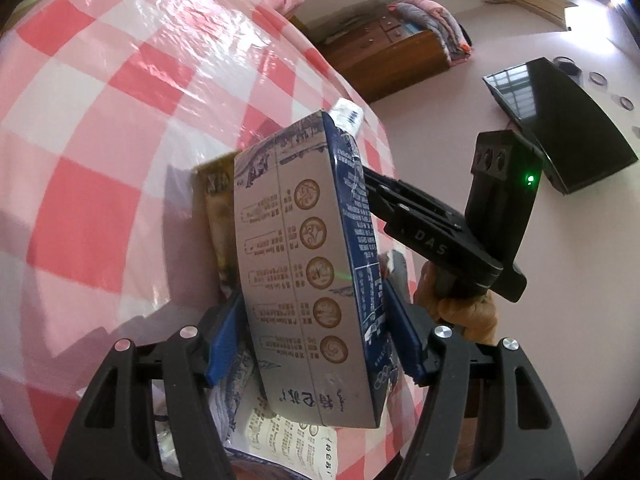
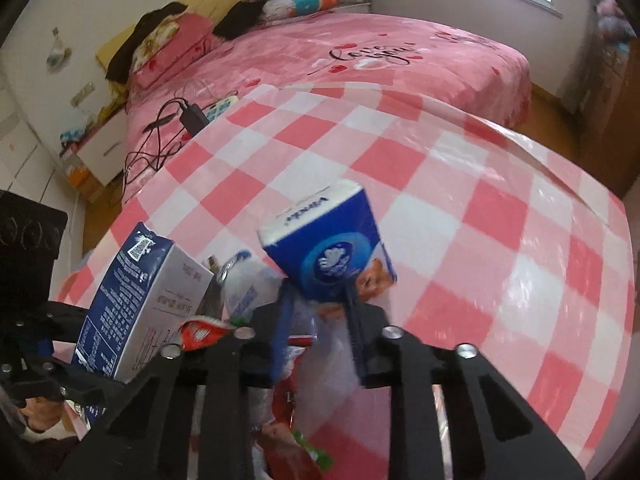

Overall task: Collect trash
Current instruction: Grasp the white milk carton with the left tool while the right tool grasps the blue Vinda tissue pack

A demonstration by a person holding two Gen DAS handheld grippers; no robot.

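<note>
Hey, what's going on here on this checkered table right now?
A person is clearing trash off a table covered in a pink-and-white checkered plastic cloth, holding a gripper in each hand. The left gripper is clamped on a grey-and-navy printed carton. The right gripper pinches a small blue-and-white tissue pack, lifted above the cloth. More wrappers, including a red one, lie bunched together near the grippers.

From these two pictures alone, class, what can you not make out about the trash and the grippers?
- Left wrist view: the carton hides the trash behind it and the left gripper's pad contact.
- Right wrist view: the tissue pack is motion-blurred, its print unreadable.
- Right wrist view: the right gripper's frame hides the wrappers below.
</note>
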